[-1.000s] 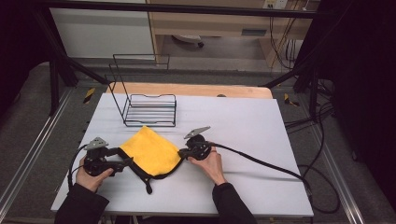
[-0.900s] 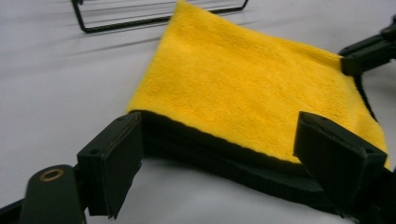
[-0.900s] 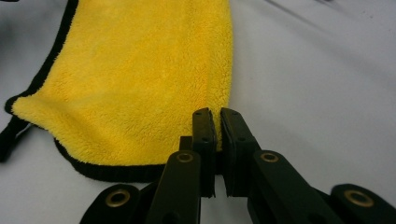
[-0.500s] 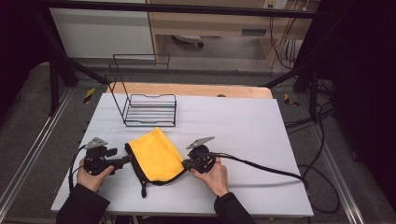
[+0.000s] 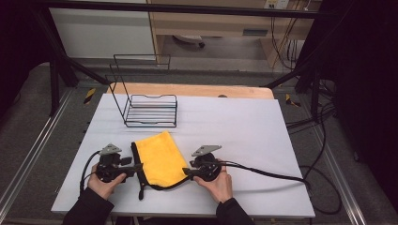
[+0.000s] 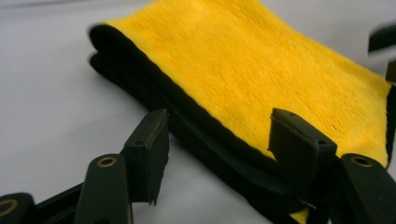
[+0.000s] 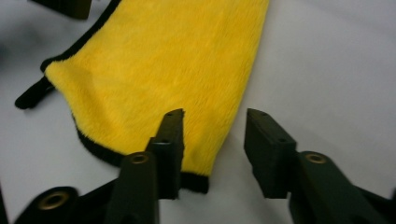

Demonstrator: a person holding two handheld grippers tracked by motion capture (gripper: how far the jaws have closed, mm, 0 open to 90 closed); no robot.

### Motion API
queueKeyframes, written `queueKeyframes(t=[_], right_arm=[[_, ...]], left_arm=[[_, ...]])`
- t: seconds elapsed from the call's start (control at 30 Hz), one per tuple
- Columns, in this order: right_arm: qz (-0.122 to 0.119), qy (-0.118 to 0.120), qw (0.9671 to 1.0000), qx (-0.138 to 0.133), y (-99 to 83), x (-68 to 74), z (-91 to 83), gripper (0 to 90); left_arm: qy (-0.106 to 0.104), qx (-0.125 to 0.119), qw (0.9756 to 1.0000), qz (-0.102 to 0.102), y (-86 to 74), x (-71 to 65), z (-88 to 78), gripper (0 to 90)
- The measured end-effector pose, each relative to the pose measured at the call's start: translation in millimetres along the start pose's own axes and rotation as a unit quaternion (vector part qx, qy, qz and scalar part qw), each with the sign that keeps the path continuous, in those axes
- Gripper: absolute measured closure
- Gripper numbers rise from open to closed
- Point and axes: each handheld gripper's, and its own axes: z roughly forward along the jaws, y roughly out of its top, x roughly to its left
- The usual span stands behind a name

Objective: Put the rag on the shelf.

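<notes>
On white table (image 5: 244, 126): folded yellow plush cloth with black trim (image 5: 159, 159). Left gripper (image 5: 137, 167) closing round trim, unclamped; right gripper (image 5: 187, 172) just opening, released. Step: folding; next likely another fold.

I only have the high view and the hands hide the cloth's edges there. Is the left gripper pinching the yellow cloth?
Observer: No. In the left gripper view, the left gripper straddles the folded edge of the yellow cloth. Its jaws have just been closing, but the pads are not yet pressing.
Operator: And the right one?
Observer: The right gripper has just been opening. One jaw is over the cloth's near corner, the other over the bare table, and nothing is pinched.
Operator: Is the fold tidy?
Observer: Two layers lie stacked and roughly aligned at the black trim.
</notes>
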Motion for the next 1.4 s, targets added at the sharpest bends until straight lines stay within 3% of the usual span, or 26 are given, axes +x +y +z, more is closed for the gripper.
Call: queueKeyframes(t=[0.07,0.17,0.23,0.43,0.63,0.73,0.87,1.17,1.3,1.4], right_arm=[[-0.022,-0.002,0.9995,-0.024,5.5,-5.8,3.4,48.1],[-0.023,0.005,0.9988,-0.044,11.4,-12.1,12.4,47.7],[-0.03,0.0,0.9988,-0.039,14.6,-15.5,19.9,49.4],[-0.019,-0.003,0.9997,-0.014,13.0,-23.2,35.5,55.6],[-0.022,0.0,0.9997,-0.008,10.1,-22.8,39.3,67.0],[-0.012,0.018,0.9998,-0.002,9.8,-21.7,39.2,79.8],[0.0,0.026,0.9996,0.006,10.4,-20.6,37.9,87.3],[0.032,0.037,0.9987,0.015,10.2,-12.6,27.0,88.7],[0.056,0.06,0.9965,0.014,4.9,-2.7,23.9,88.4],[0.066,0.065,0.9957,0.008,-1.6,6.0,23.5,87.9]], left_arm=[[0.0,0.015,0.9999,0.0,-2.6,-5.6,3.5,38.7],[-0.002,0.026,0.9997,-0.001,-6.5,-11.6,7.3,39.5],[0.0,0.028,0.9996,-0.002,-7.6,-13.8,8.3,40.0],[-0.005,0.029,0.9994,-0.02,-11.2,-18.5,9.3,45.5],[-0.005,0.028,0.9992,-0.027,-12.2,-23.4,11.6,52.7],[-0.008,0.033,0.9991,-0.024,-11.5,-24.6,12.6,59.3],[-0.022,0.042,0.9985,-0.026,-10.0,-23.8,13.9,71.7],[-0.044,0.055,0.9973,-0.019,-3.7,-14.1,6.1,80.0],[-0.041,0.075,0.9964,0.005,-1.3,-6.8,-3.0,80.2],[-0.041,0.087,0.9952,0.02,-0.9,-4.7,-5.0,80.1]])
